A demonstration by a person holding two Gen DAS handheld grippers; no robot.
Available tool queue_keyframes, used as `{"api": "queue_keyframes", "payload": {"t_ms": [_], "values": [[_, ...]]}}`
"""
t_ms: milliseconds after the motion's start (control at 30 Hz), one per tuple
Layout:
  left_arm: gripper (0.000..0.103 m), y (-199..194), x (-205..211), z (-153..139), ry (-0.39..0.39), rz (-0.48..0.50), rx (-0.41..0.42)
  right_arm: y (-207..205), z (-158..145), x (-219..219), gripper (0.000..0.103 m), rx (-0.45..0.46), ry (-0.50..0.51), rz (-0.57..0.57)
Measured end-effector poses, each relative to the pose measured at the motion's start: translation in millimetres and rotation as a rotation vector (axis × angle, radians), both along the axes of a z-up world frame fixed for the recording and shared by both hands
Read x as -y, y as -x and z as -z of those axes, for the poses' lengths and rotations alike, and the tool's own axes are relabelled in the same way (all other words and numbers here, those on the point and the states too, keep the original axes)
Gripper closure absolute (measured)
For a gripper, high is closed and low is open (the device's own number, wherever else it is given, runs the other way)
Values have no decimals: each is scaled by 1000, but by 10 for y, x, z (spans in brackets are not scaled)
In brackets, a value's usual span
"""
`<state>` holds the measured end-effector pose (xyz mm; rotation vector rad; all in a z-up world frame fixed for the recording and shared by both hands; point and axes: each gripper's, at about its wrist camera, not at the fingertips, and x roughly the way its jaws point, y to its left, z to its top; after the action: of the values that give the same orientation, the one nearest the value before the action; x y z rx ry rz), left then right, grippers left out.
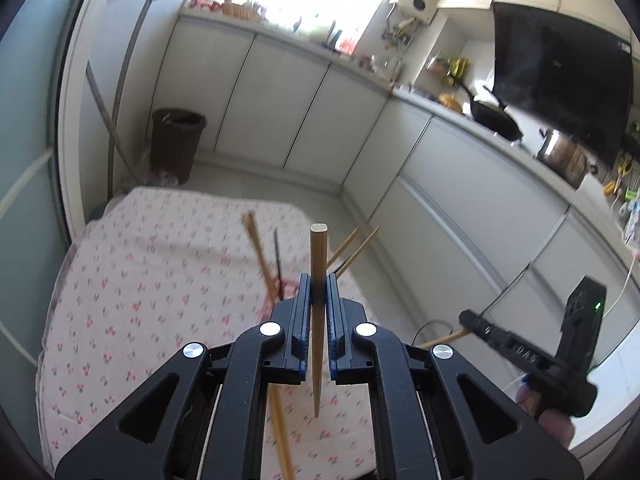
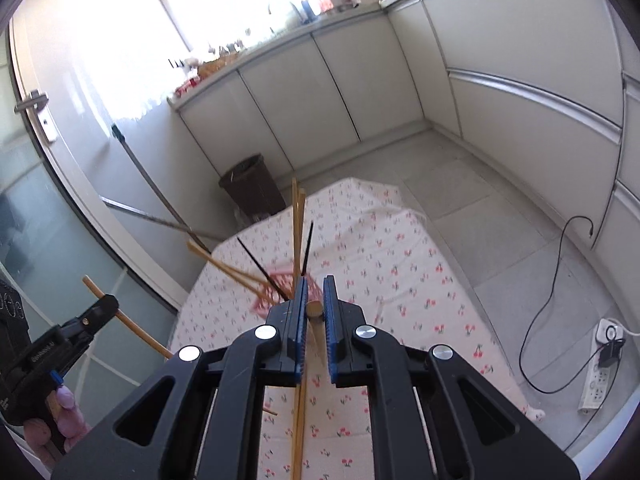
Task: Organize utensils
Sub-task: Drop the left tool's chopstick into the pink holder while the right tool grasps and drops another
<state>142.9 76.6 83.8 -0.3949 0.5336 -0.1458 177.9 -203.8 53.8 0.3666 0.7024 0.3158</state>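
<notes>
While both grippers clamp a chopstick apiece, we hold them above the cherry-print cloth (image 1: 152,280).
Left gripper (image 1: 319,292) pinches an upright bamboo chopstick (image 1: 319,248); right gripper (image 2: 316,300) grips another chopstick (image 2: 315,310) near its blunt end (loose chopsticks (image 2: 298,216) blur beyond). We should keep both level and bring them together.

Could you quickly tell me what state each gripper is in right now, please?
Left gripper: shut on a wooden chopstick.
Right gripper: shut on a second wooden chopstick.
</notes>
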Motion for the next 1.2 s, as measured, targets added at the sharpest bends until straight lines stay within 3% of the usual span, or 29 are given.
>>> {"api": "queue_keyframes", "payload": {"t_ms": [200,333,467,533,567,800,1000,1200], "values": [[97,-256,93,-451,-42,-78,97,-47,-213,188,95,39,-68,31],[97,-508,164,-494,-86,-153,104,-68,-288,305,95,43,-113,31],[95,-870,126,-250,-105,-204,54,-91,-267,342,95,30,-133,34],[77,-973,64,-89,-102,-226,18,-112,-260,347,95,21,-151,34],[74,-991,-14,8,-86,-239,-4,-109,-262,351,95,19,-163,34],[61,-592,-443,333,-10,-325,-102,-102,-544,302,95,91,-216,40],[61,-469,-576,706,38,-319,-266,-301,-756,97,95,163,-209,82],[60,-572,-498,784,-1,-283,-299,-721,-510,-89,95,132,-215,158]]}}
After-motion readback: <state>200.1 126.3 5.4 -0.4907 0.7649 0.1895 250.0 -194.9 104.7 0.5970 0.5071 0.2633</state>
